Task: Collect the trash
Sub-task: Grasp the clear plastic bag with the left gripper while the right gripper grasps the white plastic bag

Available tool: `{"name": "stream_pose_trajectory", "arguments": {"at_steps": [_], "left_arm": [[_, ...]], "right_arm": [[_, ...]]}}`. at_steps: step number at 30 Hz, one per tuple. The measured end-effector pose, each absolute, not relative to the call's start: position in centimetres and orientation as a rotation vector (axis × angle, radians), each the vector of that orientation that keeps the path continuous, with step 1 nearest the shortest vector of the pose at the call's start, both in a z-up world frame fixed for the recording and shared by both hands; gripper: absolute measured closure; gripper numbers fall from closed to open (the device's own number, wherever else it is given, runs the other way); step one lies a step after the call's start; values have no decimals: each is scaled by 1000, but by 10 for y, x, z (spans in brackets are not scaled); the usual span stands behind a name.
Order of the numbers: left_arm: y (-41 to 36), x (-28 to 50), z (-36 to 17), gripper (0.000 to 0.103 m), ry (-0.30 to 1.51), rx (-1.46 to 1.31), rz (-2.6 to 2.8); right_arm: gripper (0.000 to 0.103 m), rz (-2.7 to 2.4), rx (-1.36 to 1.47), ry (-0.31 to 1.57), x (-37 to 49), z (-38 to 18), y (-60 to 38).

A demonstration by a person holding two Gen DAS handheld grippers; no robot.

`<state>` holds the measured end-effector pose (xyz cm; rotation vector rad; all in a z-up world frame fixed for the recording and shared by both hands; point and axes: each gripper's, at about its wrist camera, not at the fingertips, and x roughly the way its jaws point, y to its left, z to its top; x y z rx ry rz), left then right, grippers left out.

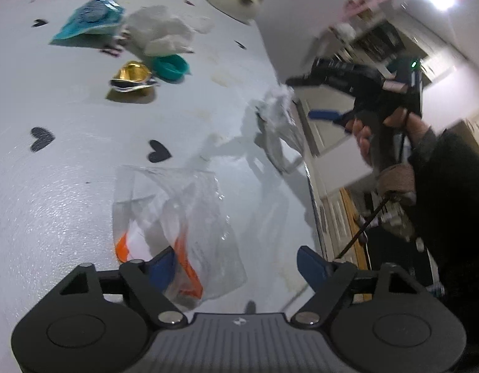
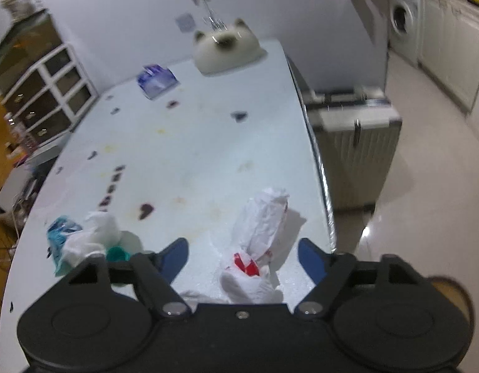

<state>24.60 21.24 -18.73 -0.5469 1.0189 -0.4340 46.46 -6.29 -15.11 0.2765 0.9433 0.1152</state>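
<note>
**Each gripper lines up on its own piece of trash**

The left gripper point(image 1: 236, 267) hangs open over a clear plastic bag point(image 1: 180, 217) on the desk point(image 1: 68, 171), holding nothing. The right gripper point(image 2: 242, 256), also open and empty, straddles a crumpled white wrapper point(image 2: 261, 223) whose long axis runs away from it. No bin is visible.

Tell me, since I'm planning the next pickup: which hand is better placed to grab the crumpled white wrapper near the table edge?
Right. The white wrapper lies directly between the right gripper jaws, which stand open. The left gripper faces a clear plastic bag instead.
</note>
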Motion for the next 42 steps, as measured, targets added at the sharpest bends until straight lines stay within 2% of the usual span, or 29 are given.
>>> {"name": "stream_pose_trajectory", "arguments": {"at_steps": [4, 6, 10, 15, 19, 29, 42], "left_arm": [[211, 252, -190, 33, 1012, -565, -385], [211, 254, -191, 37, 1016, -561, -371], [210, 260, -194, 52, 1025, -551, -331], [210, 266, -195, 58, 1021, -565, -298], [207, 266, -196, 79, 1041, -562, -280], [197, 254, -173, 91, 1008, -502, -250], [172, 222, -108, 92, 887, -271, -197]], "right_arm": [[35, 112, 274, 1024, 473, -182, -54], [43, 125, 256, 1050, 471, -191, -49], [50, 197, 198, 1065, 454, -196, -37], [53, 319, 135, 1081, 417, -194, -28], [54, 377, 117, 1093, 382, -192, -28], [56, 397, 100, 1113, 318, -181, -42], [56, 381, 83, 998, 257, -127, -60]]}}
